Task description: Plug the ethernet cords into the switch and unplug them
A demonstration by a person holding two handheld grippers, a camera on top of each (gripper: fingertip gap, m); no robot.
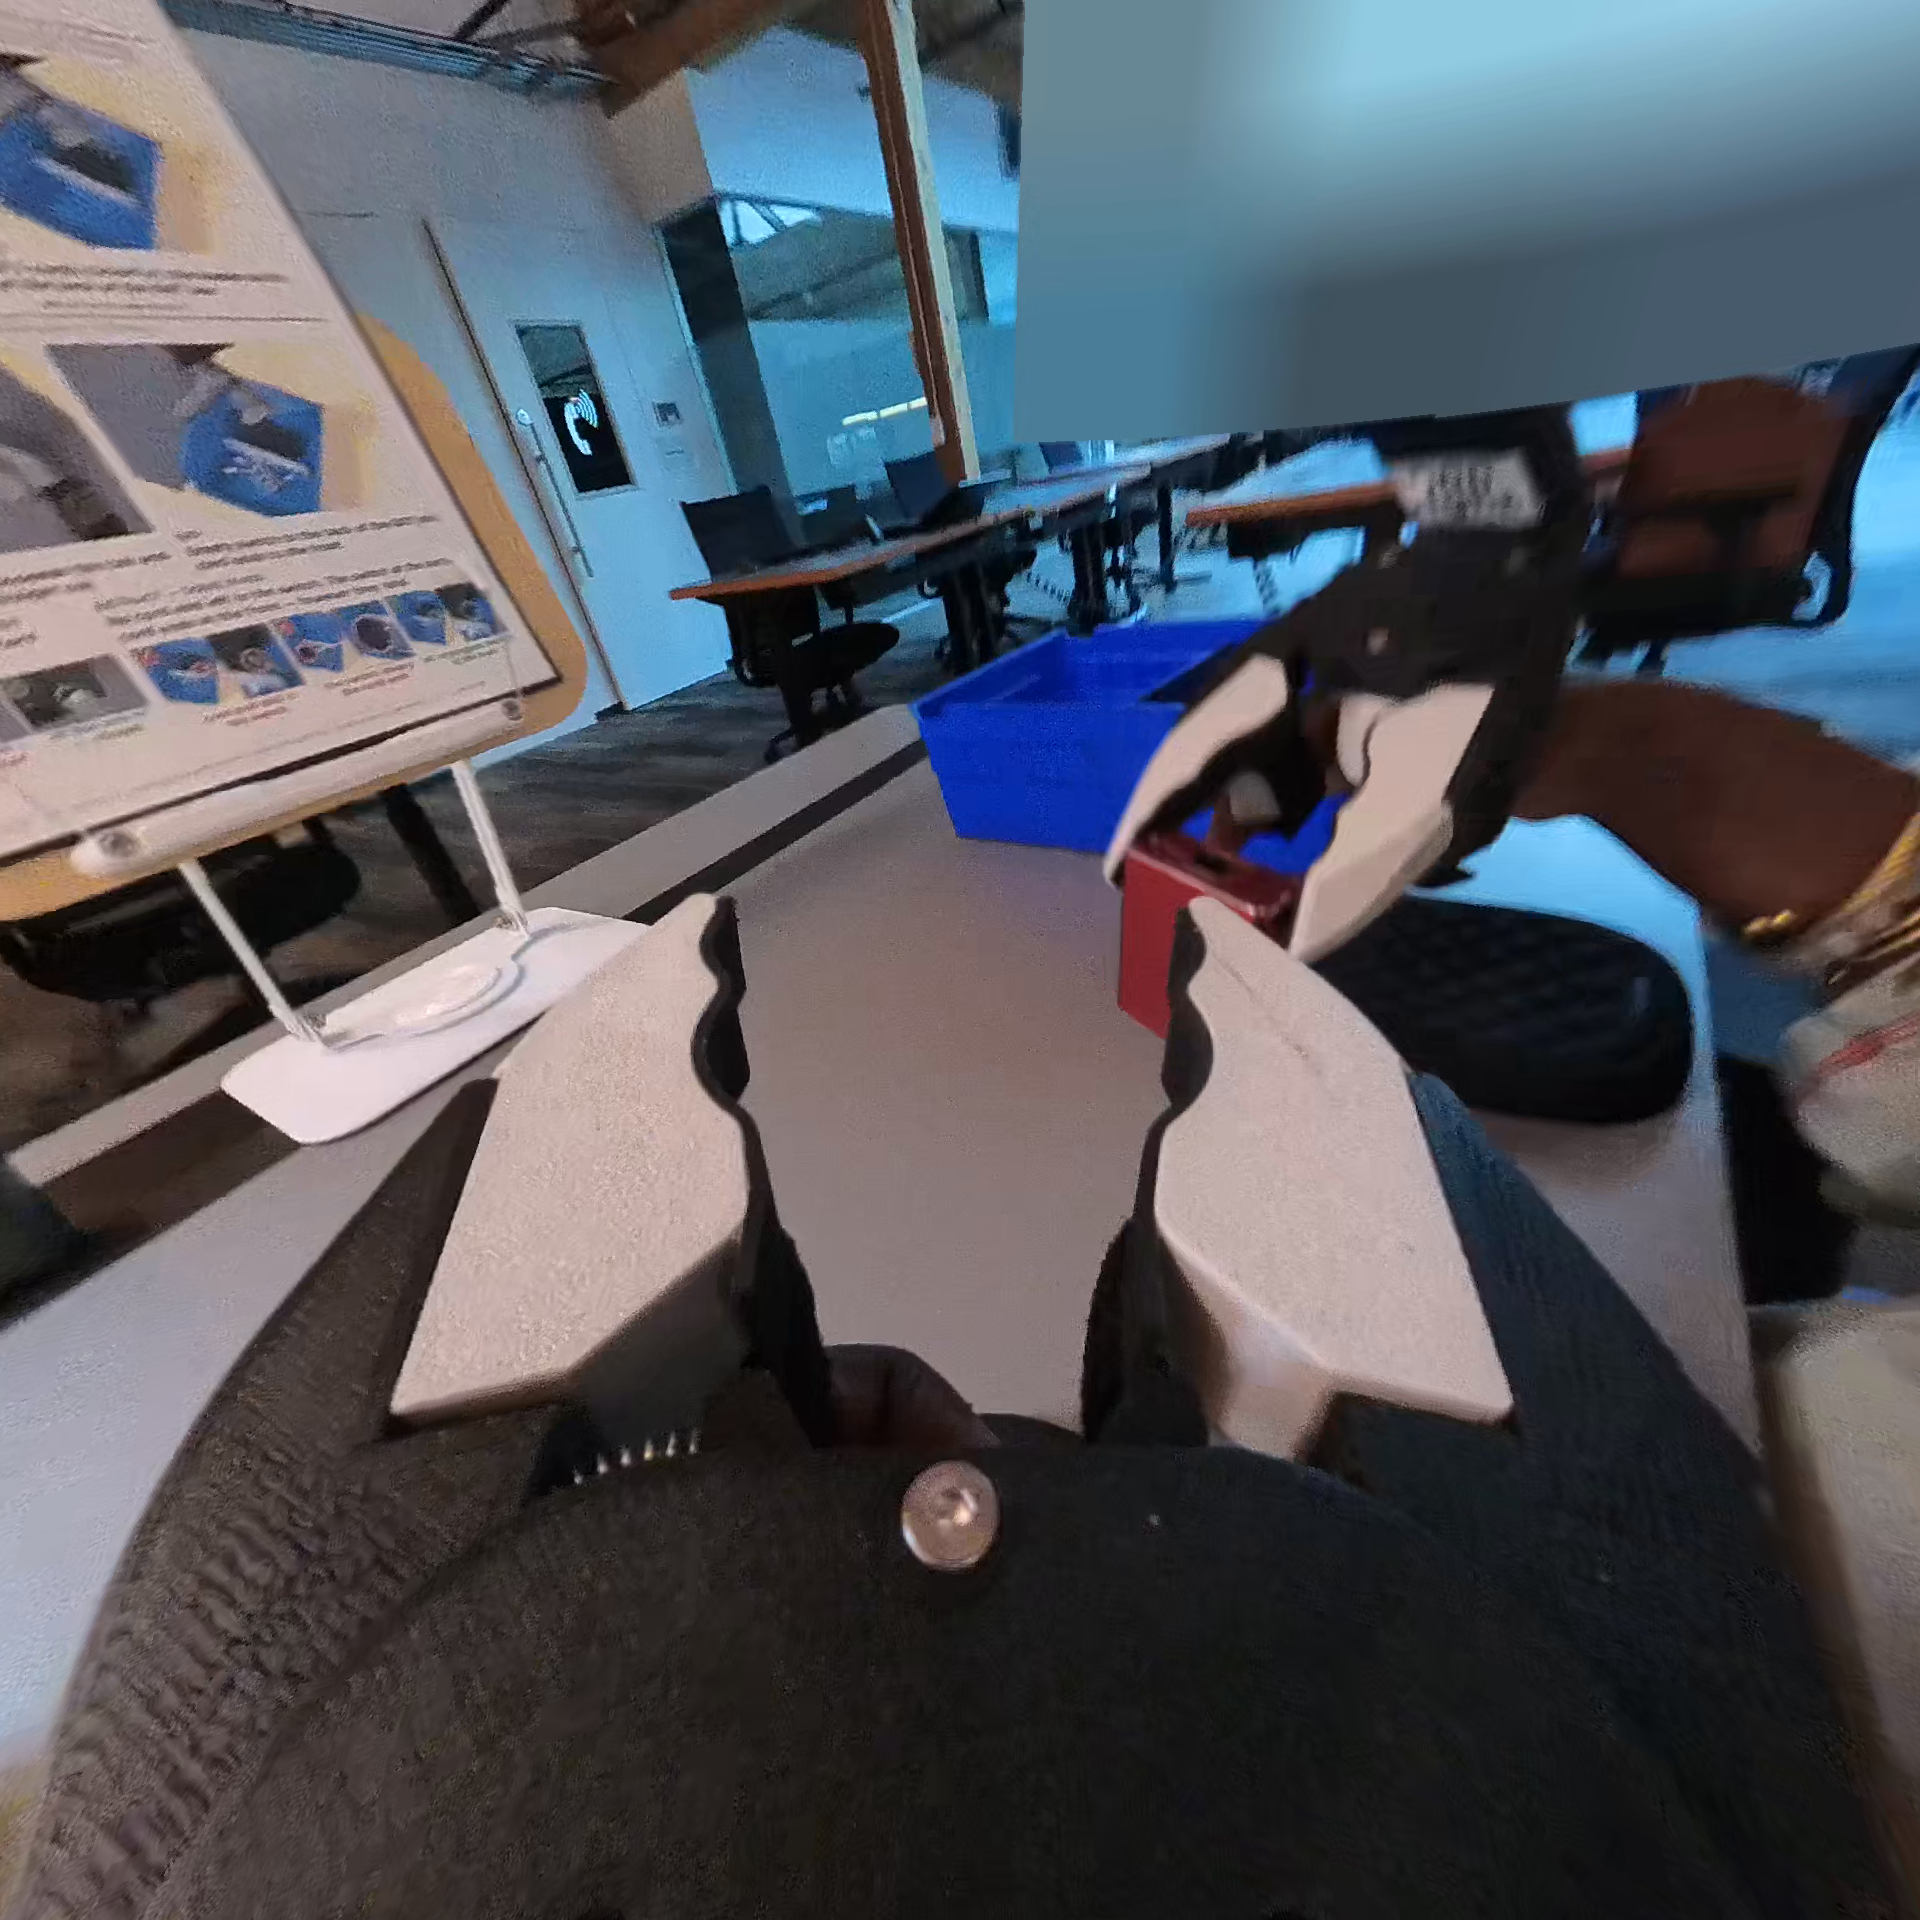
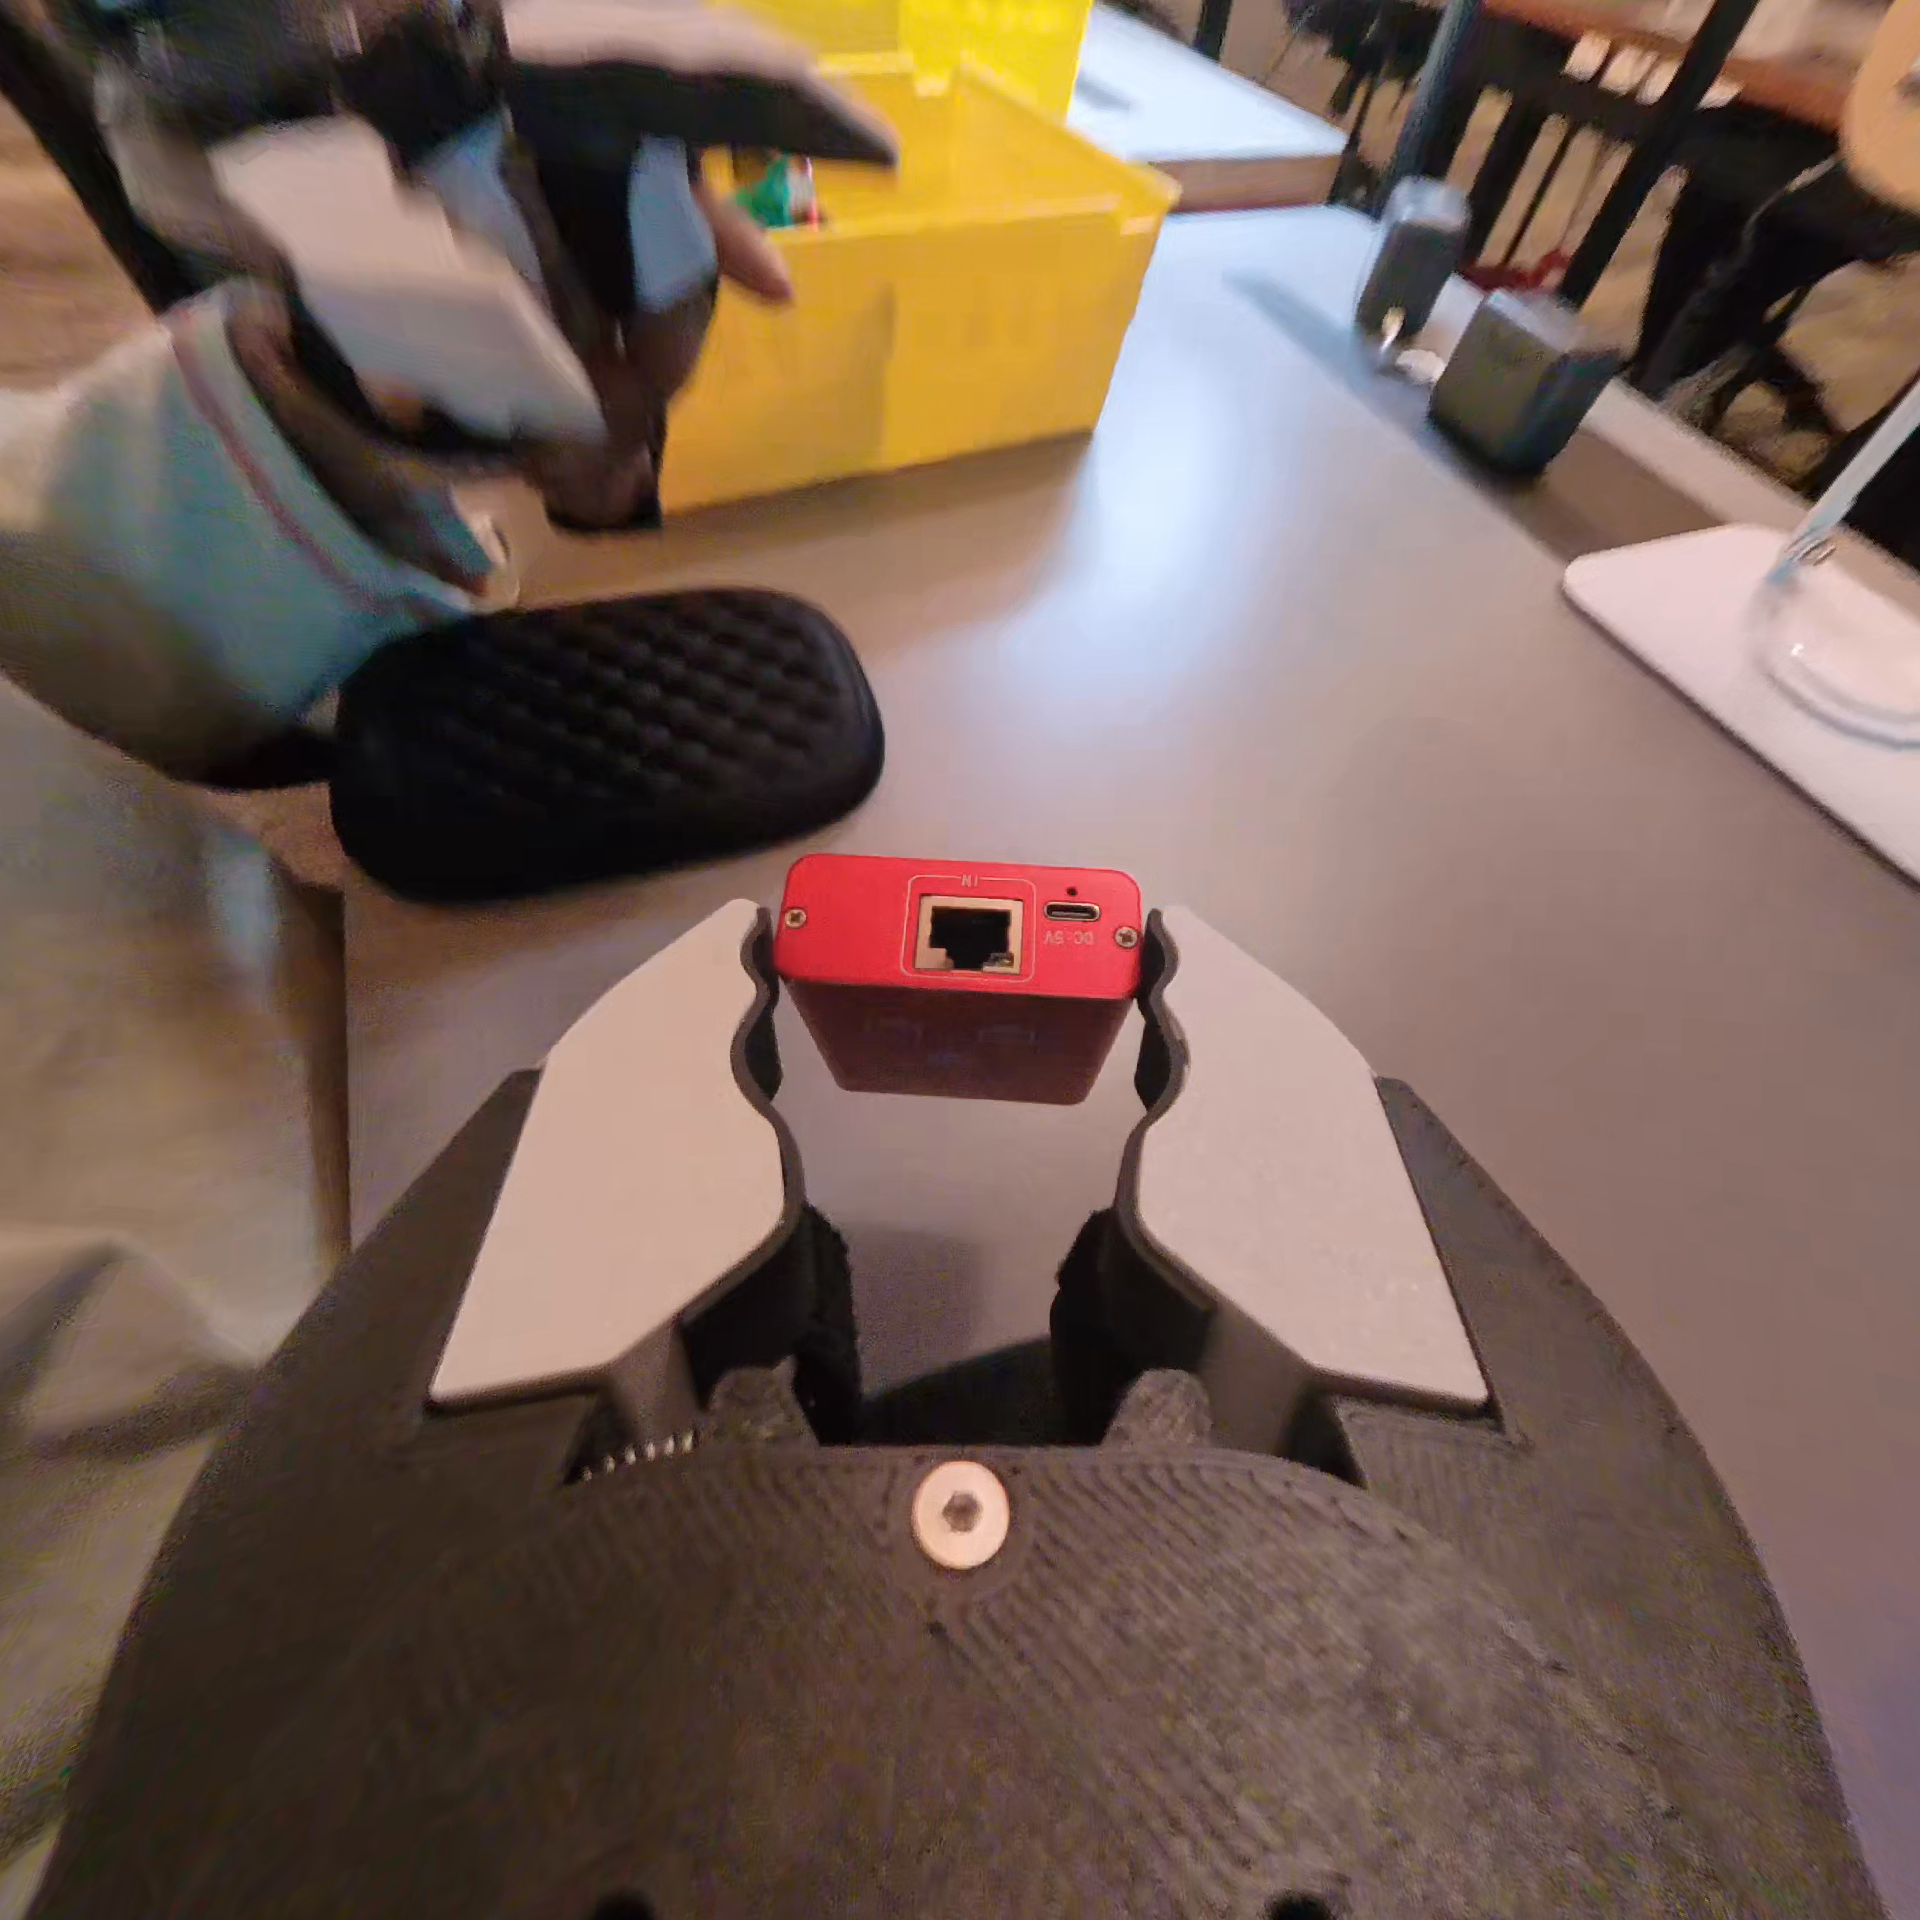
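While its two grey fingers press against both short sides, the right gripper (image 2: 958, 951) holds a small red switch (image 2: 956, 971) above a grey table (image 2: 1351, 831). One end face of the switch points away from the camera and shows an empty network socket (image 2: 972, 935) with a smaller slot beside it; no cord is plugged in. Just beyond the switch on the left lies a black quilted pad (image 2: 608, 732) on the table. Farther back stands a yellow bin (image 2: 935, 343), and on the right sits the white base of a stand (image 2: 1704, 644). The left gripper (image 1: 951, 966) is held above the table with its fingers spread wide and nothing between them. Ahead of it on the left a board with printed pictures (image 1: 208, 468) leans on that stand. A blue bin (image 1: 1039, 748) sits farther along the table, behind the right gripper.
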